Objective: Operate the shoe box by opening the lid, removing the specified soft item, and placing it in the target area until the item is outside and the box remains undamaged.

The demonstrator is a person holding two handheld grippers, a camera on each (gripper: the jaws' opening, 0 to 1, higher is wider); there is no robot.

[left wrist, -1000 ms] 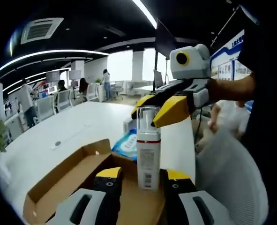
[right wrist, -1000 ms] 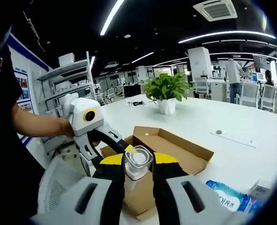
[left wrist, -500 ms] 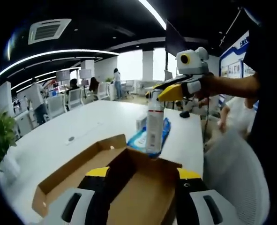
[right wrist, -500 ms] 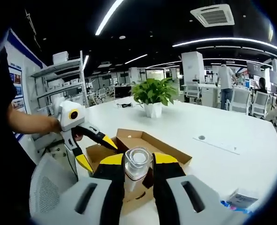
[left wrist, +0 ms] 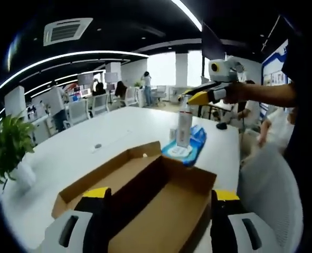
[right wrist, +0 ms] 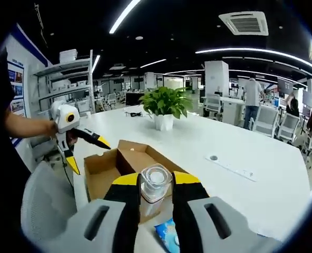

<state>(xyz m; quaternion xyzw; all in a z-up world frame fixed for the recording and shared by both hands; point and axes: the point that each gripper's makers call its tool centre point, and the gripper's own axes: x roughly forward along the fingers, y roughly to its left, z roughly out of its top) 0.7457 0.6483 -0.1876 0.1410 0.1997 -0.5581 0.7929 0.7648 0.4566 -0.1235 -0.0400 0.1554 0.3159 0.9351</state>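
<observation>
Close to the person, the left gripper (left wrist: 158, 221) hangs over the near end of the cardboard box (left wrist: 145, 195), its jaws spread wide and holding nothing. That box sits on the white desk (left wrist: 119, 132) with its lid already folded back and its inside bare as far as I can see. Further along, the right gripper (right wrist: 149, 197) has its jaws closed on the bottle (left wrist: 184, 128), a white one with a clear cap, carried upright above a blue wipes pack (left wrist: 187, 147) lying just past the box. A potted plant (right wrist: 165, 108) stands well beyond.

To my eye the removal is done and the placing is in hand: the bottle is outside the box but not yet released. Next it needs lowering onto bare desk beside the wipes, kept upright, before the jaws part.
</observation>
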